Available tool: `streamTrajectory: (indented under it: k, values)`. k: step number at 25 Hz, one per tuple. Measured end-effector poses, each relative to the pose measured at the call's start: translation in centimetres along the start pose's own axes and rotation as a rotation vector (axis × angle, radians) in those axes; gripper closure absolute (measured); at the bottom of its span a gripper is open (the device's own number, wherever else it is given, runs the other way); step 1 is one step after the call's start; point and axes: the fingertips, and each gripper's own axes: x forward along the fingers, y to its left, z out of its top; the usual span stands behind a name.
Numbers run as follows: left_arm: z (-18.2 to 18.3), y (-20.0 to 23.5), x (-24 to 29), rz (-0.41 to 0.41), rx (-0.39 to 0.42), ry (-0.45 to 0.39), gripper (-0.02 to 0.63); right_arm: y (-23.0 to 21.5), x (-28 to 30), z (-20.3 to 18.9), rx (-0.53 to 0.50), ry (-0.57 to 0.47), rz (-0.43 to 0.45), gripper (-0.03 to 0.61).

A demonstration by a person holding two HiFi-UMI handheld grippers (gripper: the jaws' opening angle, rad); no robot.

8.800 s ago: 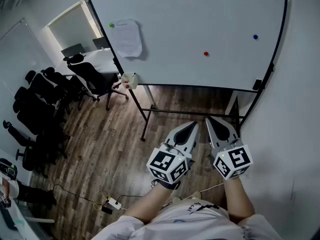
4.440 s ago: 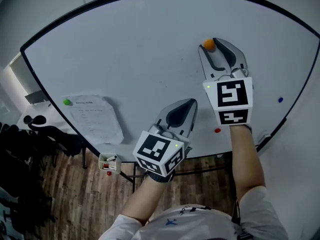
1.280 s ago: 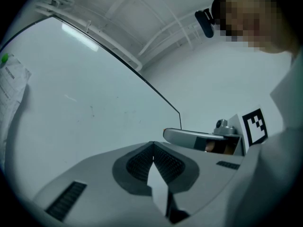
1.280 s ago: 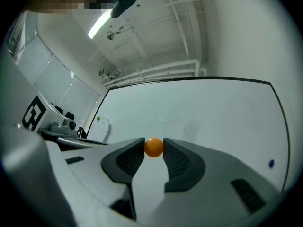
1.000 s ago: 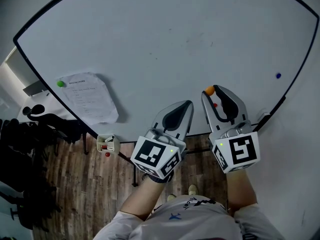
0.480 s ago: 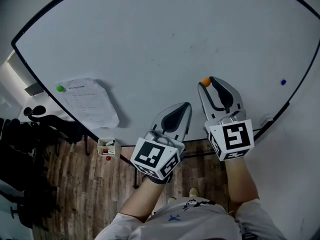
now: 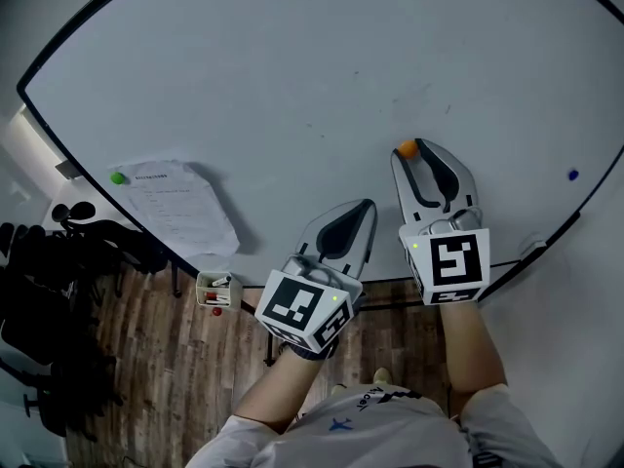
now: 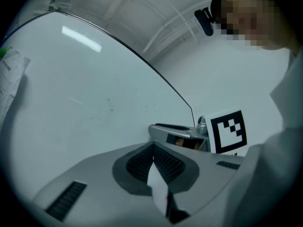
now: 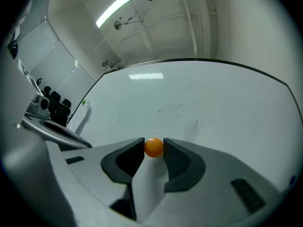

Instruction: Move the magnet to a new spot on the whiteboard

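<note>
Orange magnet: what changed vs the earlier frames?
The orange magnet sat untouched high on the whiteboard. The right gripper took hold of it and carried it down to the board's lower part, where it is still clamped. The left gripper stayed shut, empty and low. The green magnet, paper and blue magnet kept their places.

Your right gripper (image 7: 414,150) grips an orange magnet (image 7: 407,149) low on the whiteboard (image 7: 292,76); your left gripper (image 7: 365,209) hangs nearer, just left of it.
</note>
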Motion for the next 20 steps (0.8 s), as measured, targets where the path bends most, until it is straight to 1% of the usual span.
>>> streamTrajectory:
  k: [7, 10, 13, 20]
  values:
    - [-0.5, 1.0, 0.2, 0.003, -0.008, 0.007, 0.601, 0.6, 0.7, 0.2, -0.085, 0.017, -0.038, 0.448]
    - [-0.6, 1.2, 0.1, 0.003, -0.010, 0.008, 0.601, 0.4, 0.9, -0.1, -0.095, 0.011, -0.063, 0.448]
    - [-0.6, 1.3, 0.0, 0.003, -0.012, 0.008, 0.601, 0.5, 0.9, -0.2, -0.111, 0.018, -0.069, 0.448]
    - [-0.7, 0.9, -0.4, 0.005, -0.014, 0.010, 0.601, 0.6, 0.6, 0.0, -0.108, 0.015, -0.060, 0.448]
